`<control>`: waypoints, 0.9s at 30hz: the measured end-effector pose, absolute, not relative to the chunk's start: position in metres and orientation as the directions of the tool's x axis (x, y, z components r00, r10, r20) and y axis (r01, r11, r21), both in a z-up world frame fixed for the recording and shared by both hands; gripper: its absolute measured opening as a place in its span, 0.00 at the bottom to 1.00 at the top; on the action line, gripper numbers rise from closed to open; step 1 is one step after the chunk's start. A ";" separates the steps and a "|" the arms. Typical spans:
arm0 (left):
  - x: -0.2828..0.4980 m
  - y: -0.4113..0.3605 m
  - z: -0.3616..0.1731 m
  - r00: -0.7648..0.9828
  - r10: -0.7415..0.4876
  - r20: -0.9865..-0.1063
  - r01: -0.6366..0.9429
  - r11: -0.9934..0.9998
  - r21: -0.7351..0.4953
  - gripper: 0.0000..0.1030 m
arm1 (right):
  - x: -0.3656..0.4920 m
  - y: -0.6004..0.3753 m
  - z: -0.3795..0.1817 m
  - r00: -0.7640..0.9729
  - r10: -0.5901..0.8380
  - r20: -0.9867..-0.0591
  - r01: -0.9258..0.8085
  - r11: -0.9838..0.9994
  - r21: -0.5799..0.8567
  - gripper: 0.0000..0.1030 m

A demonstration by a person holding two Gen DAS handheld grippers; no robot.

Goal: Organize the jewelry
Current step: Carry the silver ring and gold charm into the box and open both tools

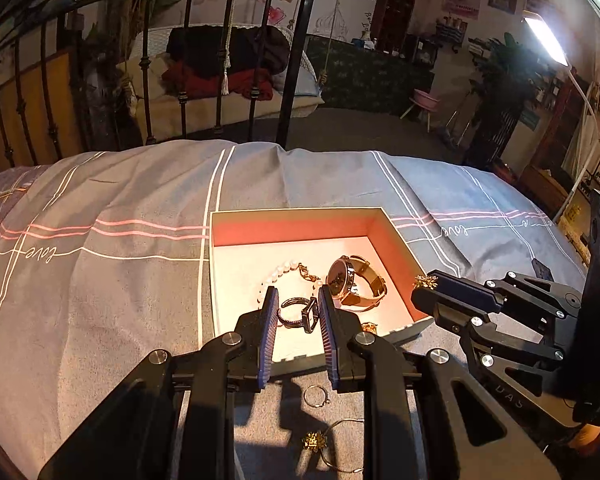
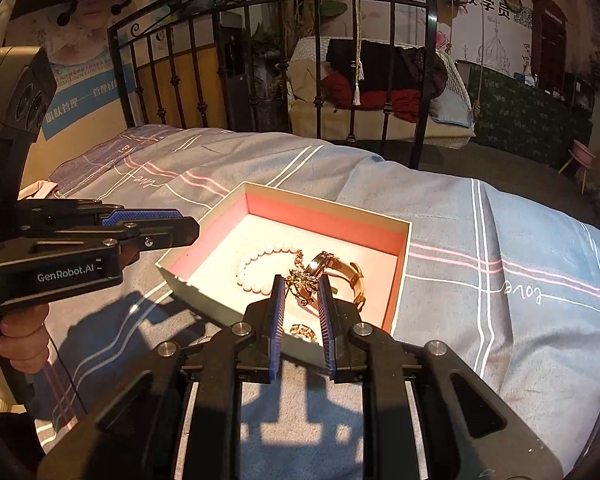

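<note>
Jewelry is split between the open pink-lined box (image 1: 392,236) on the grey bedspread (image 1: 100,208) and the cloth just in front of the box. Inside lie, left to right, a pearl bracelet (image 1: 284,270), a dark ring (image 1: 298,312) and a gold watch (image 1: 354,282); a thin hoop (image 1: 315,396) and a gold flower pendant on a chain (image 1: 314,440) wait on the cloth near the box's front wall.

The left gripper (image 1: 298,308) hangs over the box's front edge, fingers apart around the dark ring without visibly touching it. The right gripper (image 2: 302,292) is above the box's right front corner, its fingers closed on a small gold flower piece (image 2: 300,280) held only at the tips.

That shallow hold looks risky: the piece could slip out, fall outside the box, or snag the bracelet clasp below. The two grippers sit close and might bump.

Readable: "GenRobot.AI" on the left gripper, "love" on the bedspread.
</note>
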State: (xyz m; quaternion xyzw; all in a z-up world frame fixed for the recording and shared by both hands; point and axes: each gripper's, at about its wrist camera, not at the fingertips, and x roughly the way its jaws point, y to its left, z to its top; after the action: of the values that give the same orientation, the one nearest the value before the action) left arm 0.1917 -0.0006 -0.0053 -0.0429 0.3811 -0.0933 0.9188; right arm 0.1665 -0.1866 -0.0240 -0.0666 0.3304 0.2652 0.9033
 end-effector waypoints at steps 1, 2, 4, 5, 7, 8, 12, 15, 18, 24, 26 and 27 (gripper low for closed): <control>0.196 -0.002 -0.006 0.689 -0.204 -0.695 0.137 0.979 -0.152 0.19 | 0.170 -0.187 -0.024 0.641 0.433 -0.633 -0.521 0.852 0.056 0.17; 0.199 -0.002 -0.007 0.686 -0.208 -0.697 0.137 0.978 -0.157 0.19 | 0.173 -0.187 -0.024 0.641 0.434 -0.633 -0.519 0.853 0.059 0.17; 0.205 -0.004 -0.010 0.683 -0.205 -0.701 0.131 0.979 -0.159 0.19 | 0.177 -0.186 -0.026 0.640 0.436 -0.633 -0.516 0.854 0.066 0.17; 0.208 -0.004 -0.012 0.680 -0.205 -0.704 0.129 0.979 -0.160 0.19 | 0.179 -0.185 -0.028 0.635 0.437 -0.637 -0.518 0.853 0.069 0.17; 0.213 -0.004 -0.017 0.672 -0.197 -0.714 0.117 0.980 -0.160 0.19 | 0.183 -0.182 -0.033 0.626 0.436 -0.646 -0.519 0.852 0.071 0.17; 0.216 -0.004 -0.019 0.667 -0.193 -0.719 0.112 0.981 -0.159 0.19 | 0.185 -0.181 -0.036 0.624 0.433 -0.651 -0.517 0.853 0.072 0.17; 0.222 -0.003 -0.025 0.656 -0.185 -0.732 0.101 0.982 -0.157 0.19 | 0.189 -0.178 -0.043 0.617 0.426 -0.661 -0.514 0.855 0.071 0.17; 0.224 -0.003 -0.027 0.652 -0.186 -0.735 0.101 0.982 -0.158 0.19 | 0.190 -0.176 -0.044 0.622 0.415 -0.664 -0.512 0.857 0.057 0.17; 0.228 -0.001 -0.029 0.647 -0.184 -0.739 0.097 0.982 -0.160 0.19 | 0.192 -0.180 -0.046 0.625 0.409 -0.666 -0.502 0.863 0.058 0.17; 0.231 -0.001 -0.034 0.641 -0.182 -0.746 0.101 0.983 -0.153 0.19 | 0.191 -0.190 -0.053 0.617 0.406 -0.674 -0.487 0.870 0.078 0.17; 0.232 -0.002 -0.036 0.640 -0.182 -0.746 0.104 0.983 -0.150 0.19 | 0.192 -0.192 -0.055 0.615 0.407 -0.675 -0.481 0.872 0.088 0.17; 0.231 -0.002 -0.036 0.641 -0.182 -0.746 0.107 0.983 -0.148 0.19 | 0.193 -0.193 -0.055 0.616 0.409 -0.674 -0.479 0.873 0.093 0.17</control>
State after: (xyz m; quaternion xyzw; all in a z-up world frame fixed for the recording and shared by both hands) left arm 0.2314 -0.0016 -0.0358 -0.0450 0.4161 -0.0799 0.9047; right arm 0.1927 -0.1931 -0.0553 -0.0481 0.3621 0.2472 0.8975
